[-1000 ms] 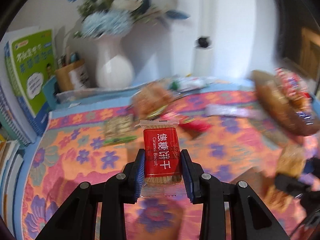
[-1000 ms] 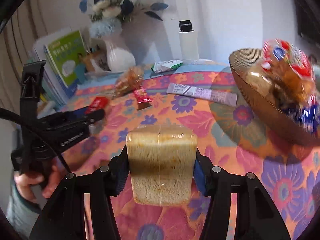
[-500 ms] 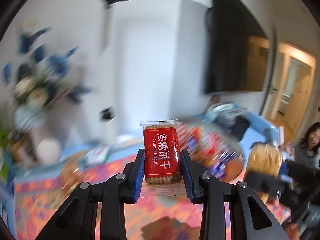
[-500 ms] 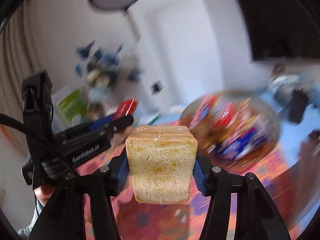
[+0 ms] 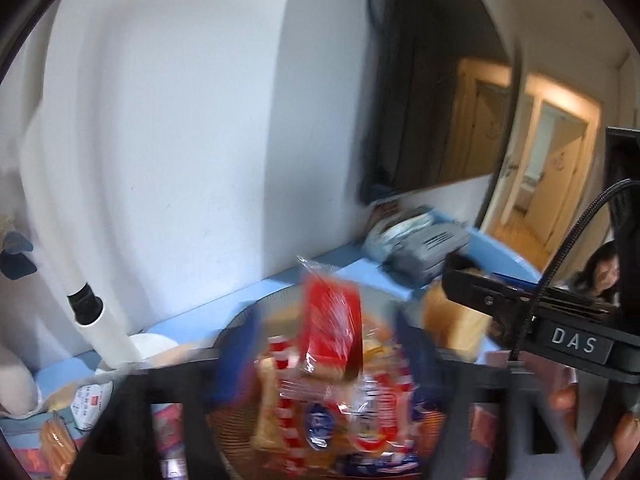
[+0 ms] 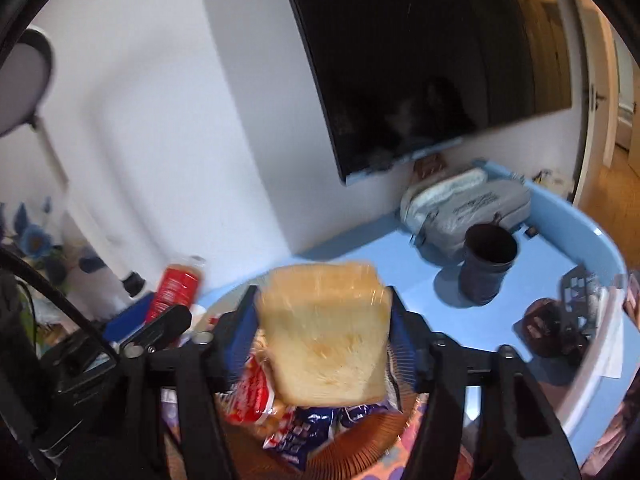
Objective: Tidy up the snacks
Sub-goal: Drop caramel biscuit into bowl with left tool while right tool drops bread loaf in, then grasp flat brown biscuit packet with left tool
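The room was a white-walled corner with a dark wall-mounted TV (image 6: pixel 432 52) over a blue desk (image 6: pixel 372 248). On the desk sat the ribbed brown bowl (image 6: pixel 360 446), already heaped with red, white and blue snack packets (image 5: pixel 340 412).

My left gripper (image 5: pixel 324 344) was over that bowl with its jaws opening, blurred blue pads standing clear of the red caramel biscuit packet (image 5: pixel 332 320) between them, so I judged it released and dropping. My right gripper (image 6: pixel 324 332) was opening too. The wrapped bread slices (image 6: pixel 326 332) sat between its jaws, tilted, and the blur kept me from saying whether the pads touched them.

What worried me was the pile: it was high, so either item could land on the slick wrappers and slide over the rim onto the desk. Both items falling at once could also knock each other sideways.

Only the right view showed me the dark cup (image 6: pixel 488 264), the grey pouch (image 6: pixel 464 204) and the bowl's ribbed wall. Only the left view showed how full the bowl was, a lit doorway (image 5: pixel 552 168), and a person seated beyond it.
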Tool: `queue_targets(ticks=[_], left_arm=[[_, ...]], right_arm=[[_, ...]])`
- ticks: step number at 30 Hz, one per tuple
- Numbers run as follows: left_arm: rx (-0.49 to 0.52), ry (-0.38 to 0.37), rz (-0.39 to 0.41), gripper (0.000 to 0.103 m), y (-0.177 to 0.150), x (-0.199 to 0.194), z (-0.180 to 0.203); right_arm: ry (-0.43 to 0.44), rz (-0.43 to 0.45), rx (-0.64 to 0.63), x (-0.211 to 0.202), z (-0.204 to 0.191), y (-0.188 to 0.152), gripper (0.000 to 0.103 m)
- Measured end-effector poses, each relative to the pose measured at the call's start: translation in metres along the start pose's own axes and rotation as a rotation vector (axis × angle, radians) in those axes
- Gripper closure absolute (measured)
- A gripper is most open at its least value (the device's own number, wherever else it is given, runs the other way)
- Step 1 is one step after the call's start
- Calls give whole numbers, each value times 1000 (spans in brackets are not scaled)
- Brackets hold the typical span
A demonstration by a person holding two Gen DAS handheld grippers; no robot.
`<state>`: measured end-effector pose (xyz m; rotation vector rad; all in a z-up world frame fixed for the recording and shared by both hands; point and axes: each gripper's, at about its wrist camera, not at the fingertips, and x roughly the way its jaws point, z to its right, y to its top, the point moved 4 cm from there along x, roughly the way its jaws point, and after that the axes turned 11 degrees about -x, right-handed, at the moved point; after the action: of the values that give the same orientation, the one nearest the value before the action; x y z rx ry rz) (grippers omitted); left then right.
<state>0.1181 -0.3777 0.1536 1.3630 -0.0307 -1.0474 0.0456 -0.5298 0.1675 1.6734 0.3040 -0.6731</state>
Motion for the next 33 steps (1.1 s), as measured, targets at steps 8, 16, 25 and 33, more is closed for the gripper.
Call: queue_targets(ticks=[8,16,25,33], left_arm=[[-75,63,39,19,-34,-69,-54],[-175,375,47,19,-149,-187,-142],[-463,413,14,20,-241,-187,-232],[-412,485,22,20,-238,-188,-224]], right_arm=[[75,27,-68,-31,-21,-32,34],[393,36,-269,-80,-142,-110,19],[322,-85,-594,-2,-244,-215,19],[331,-128,-540,11,-238,-213,10]])
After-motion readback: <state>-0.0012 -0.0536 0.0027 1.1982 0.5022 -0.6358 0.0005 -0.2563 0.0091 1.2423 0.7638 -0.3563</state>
